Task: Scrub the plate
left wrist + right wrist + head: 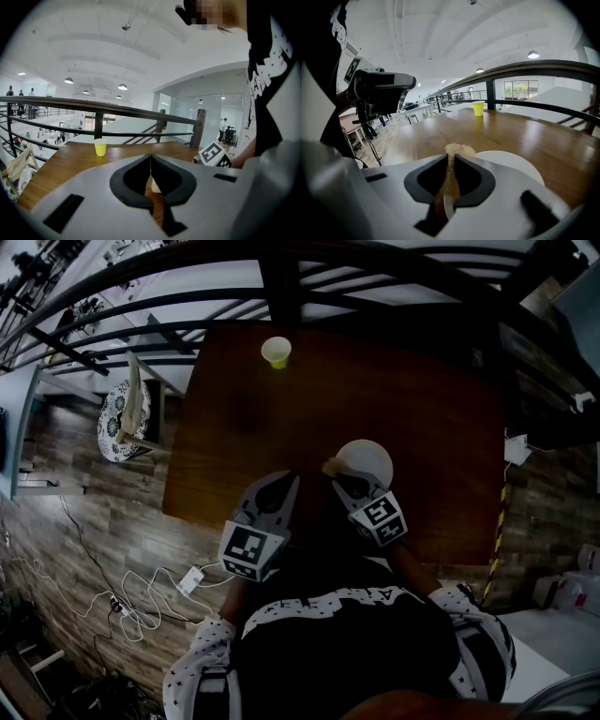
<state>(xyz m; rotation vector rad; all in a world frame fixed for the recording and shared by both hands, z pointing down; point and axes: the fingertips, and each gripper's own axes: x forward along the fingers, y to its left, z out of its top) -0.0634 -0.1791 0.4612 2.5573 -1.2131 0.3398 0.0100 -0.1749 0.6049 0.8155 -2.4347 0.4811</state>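
White plate (pixel 370 457) sits near the desk's (pixel 422 409) near edge, right of centre. My right gripper (pixel 451 159) pinches a tan sponge (pixel 460 149) at the plate's left rim. Left gripper (pixel 150 159) beside it, fingers together, empty. Yellow cup (pixel 276 352) at the far edge.

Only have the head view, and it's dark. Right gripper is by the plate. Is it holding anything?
Observer: Yes. The right gripper view shows the right gripper with its jaws shut on a tan sponge, whose tuft pokes out past the tips.
Operator: Is the tuft on the plate?
Observer: It sits at the rim of the white plate. I cannot tell whether it touches.
Operator: Left gripper?
Observer: The left gripper view shows the left gripper with its jaws together and nothing gripped.
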